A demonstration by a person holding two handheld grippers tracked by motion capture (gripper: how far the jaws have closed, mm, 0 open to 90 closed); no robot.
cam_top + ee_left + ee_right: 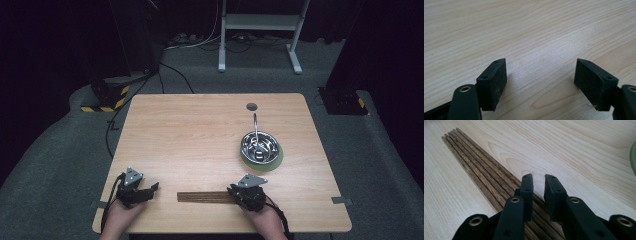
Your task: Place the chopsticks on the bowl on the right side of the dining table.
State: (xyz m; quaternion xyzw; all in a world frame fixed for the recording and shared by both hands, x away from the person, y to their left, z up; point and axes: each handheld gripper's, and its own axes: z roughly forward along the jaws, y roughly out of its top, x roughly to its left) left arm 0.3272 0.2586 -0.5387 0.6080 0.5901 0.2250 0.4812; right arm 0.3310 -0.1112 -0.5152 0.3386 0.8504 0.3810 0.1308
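A bundle of dark wooden chopsticks (205,197) lies flat near the table's (200,130) front edge, long axis running left to right. Its right end is hidden under the right gripper (235,192), whose jaws sit nearly closed above the sticks, gripping nothing. The left gripper (152,188) rests spread wide on bare wood, well apart. A steel bowl (258,145) stands farther back.

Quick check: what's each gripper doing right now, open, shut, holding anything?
Left gripper: open, jaws wide apart over bare table, holding nothing.
Right gripper: nearly closed, a narrow gap remains, over the chopsticks; not gripping them.
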